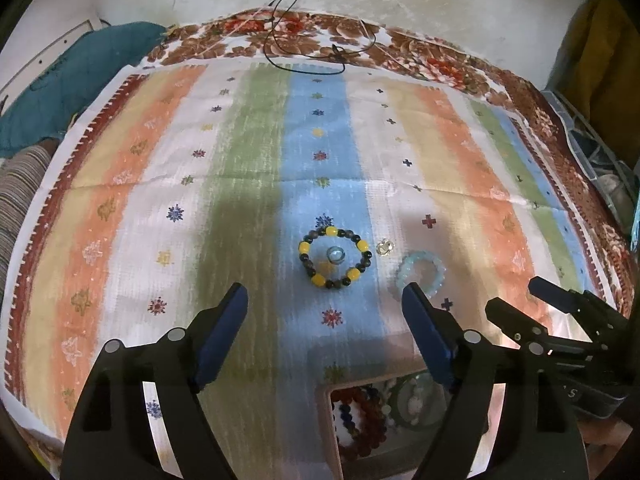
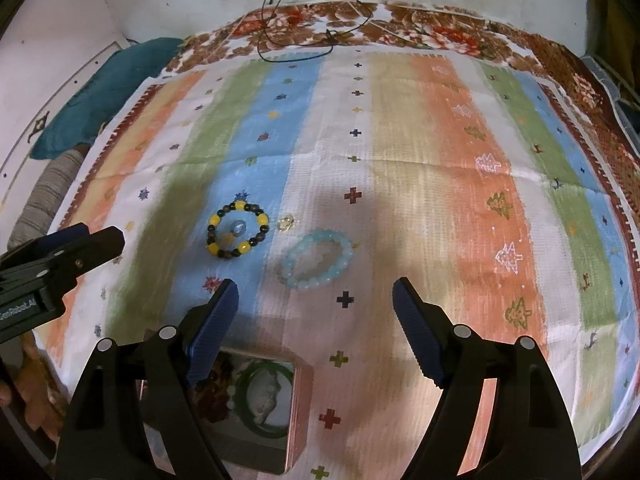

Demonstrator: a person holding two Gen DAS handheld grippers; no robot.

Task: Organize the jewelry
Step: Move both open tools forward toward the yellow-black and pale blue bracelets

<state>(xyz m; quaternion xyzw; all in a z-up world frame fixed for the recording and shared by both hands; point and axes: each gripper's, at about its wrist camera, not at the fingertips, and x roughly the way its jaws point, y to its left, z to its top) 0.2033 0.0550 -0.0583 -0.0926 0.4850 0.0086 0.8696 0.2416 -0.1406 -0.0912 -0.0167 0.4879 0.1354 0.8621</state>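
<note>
A yellow-and-dark bead bracelet [image 1: 335, 256] [image 2: 237, 229] lies on the striped cloth with a small clear ring [image 1: 334, 255] [image 2: 238, 227] inside it. A small pale ring [image 1: 385, 247] [image 2: 285, 223] sits just right of it. A light blue bead bracelet [image 1: 421, 274] [image 2: 316, 265] lies further right. My left gripper [image 1: 326, 300] hangs open above the cloth, short of the yellow bracelet. My right gripper [image 2: 316, 296] is open just short of the blue bracelet. Nothing sits between either pair of fingers. An open jewelry box [image 1: 326, 412] [image 2: 302, 400] with bracelets inside lies near the front edge.
The striped cloth [image 1: 248, 160] [image 2: 440, 160] covers a floral spread [image 1: 400, 46]. A black cord [image 1: 312, 52] [image 2: 296, 40] lies at the far edge below the white wall. Teal fabric [image 1: 76, 80] and a striped cushion [image 1: 20, 200] sit at left. A plastic container [image 1: 588, 148] stands at right.
</note>
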